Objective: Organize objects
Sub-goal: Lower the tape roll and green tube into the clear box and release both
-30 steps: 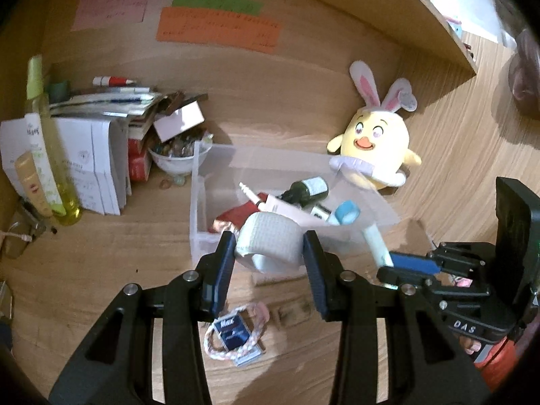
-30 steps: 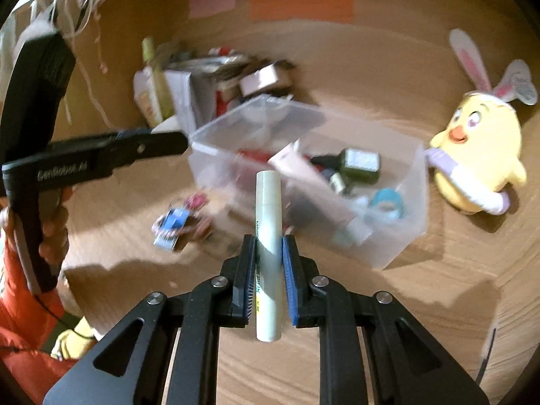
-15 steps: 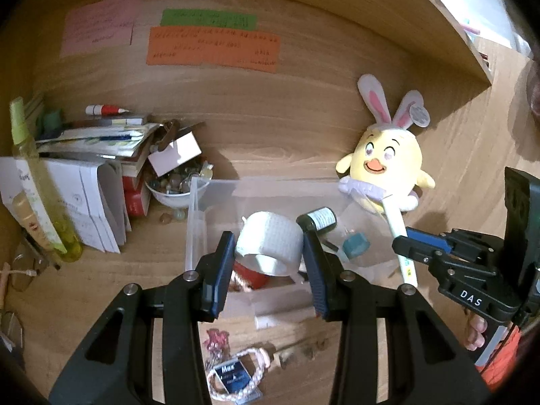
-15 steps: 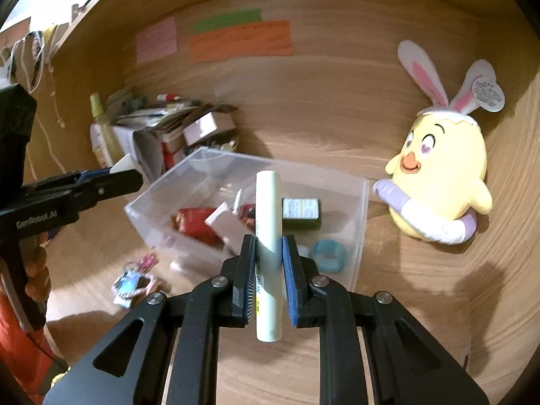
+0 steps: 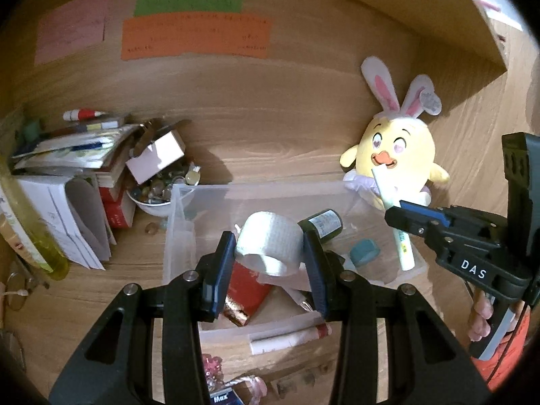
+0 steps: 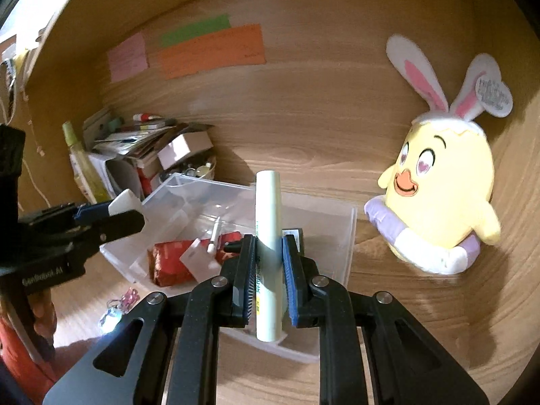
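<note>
At the left end of the wooden desk (image 5: 135,256), against the back wall, a tall yellow-green plastic bottle (image 5: 32,233) stands beside a leaning stack of papers and books (image 5: 77,168), with a small white bowl of trinkets (image 5: 158,195) next to it. The clear plastic storage bin (image 5: 175,236) sits mid-desk, holding a red foil packet (image 5: 246,290), a dark green bottle (image 5: 322,224) and a teal ring (image 5: 364,251). The left gripper (image 5: 268,263) hangs over the bin, jaws partly apart and pressed on a white roll of tape (image 5: 268,248). The right gripper (image 6: 268,270), over the bin's near edge, is clamped on a pale cream cylindrical tube (image 6: 268,236) standing upright. A yellow plush chick with rabbit ears (image 6: 442,195) sits at the right, by the back wall.
</note>
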A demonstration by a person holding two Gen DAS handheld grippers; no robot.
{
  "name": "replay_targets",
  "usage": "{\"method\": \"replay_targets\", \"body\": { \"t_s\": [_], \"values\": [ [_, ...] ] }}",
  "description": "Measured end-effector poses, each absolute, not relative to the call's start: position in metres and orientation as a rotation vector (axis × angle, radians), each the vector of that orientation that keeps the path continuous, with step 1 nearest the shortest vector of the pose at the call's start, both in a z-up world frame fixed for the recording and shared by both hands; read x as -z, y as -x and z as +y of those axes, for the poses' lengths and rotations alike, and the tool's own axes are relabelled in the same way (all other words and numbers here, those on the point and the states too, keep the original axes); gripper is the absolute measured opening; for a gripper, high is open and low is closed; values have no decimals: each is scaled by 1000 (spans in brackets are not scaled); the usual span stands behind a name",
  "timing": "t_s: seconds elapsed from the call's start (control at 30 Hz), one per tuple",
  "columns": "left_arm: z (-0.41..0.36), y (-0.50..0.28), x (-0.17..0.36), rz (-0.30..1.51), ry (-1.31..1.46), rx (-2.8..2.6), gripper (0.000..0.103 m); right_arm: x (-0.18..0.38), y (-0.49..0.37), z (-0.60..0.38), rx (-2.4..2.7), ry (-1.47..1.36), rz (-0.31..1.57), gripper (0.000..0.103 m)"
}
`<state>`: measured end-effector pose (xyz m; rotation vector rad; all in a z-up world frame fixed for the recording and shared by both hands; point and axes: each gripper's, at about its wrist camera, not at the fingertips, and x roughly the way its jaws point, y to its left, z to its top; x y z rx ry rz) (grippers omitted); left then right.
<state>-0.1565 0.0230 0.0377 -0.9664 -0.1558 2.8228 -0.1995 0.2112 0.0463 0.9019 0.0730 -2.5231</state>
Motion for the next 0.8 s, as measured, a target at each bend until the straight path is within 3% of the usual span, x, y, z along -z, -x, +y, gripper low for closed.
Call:
{"method": "replay_targets", "body": {
  "t_s": [0.7,0.8],
  "values": [
    [21,185,3,-155,1142,-2772,41,-1,227,195,2493,-1053,148,15],
    [21,184,3,-154,1143,-2772,46,2,226,191,2485,-1060,175,16]
  ]
}}
